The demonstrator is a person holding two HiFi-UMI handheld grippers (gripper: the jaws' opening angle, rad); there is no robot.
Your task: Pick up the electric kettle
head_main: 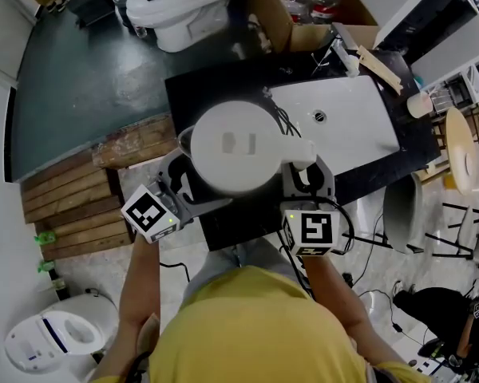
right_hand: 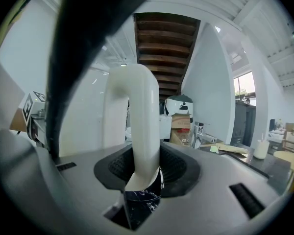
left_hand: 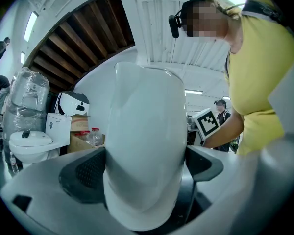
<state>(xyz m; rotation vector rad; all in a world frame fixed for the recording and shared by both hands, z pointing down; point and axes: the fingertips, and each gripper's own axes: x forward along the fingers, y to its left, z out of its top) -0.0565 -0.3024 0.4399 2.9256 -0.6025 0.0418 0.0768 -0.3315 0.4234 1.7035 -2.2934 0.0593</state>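
At the front edge of the black counter: electric kettle, white, lid up, directly below my head view. Both grips look made.

- Left gripper: jaws closed on the kettle body, pads pressed to both sides in its own view.
- Right gripper: clamped on the handle, pads tight on the white loop.
- No view tells me whether the bottom is off the surface yet.

My read: the grasp step is done and the lift is next. That calls for both hands rising together and level, with no twist between them. The body grip is on a smooth curved wall, so I'd expect slip if the handle side leads. Can't see whether there's water inside, so the weight is unknown.

Around:
- White sink is just behind and to the right of the kettle.
- Black cables run from the kettle side onto the basin rim. If one is the kettle's cord it could drag on the lift, but I can't trace it.
- Wood strip lies at the far corner, with a cardboard box beyond it.
- A toilet stands on the floor past the counter, and pallets lie to the left.

None of those block a straight-up lift, as far as I can judge.
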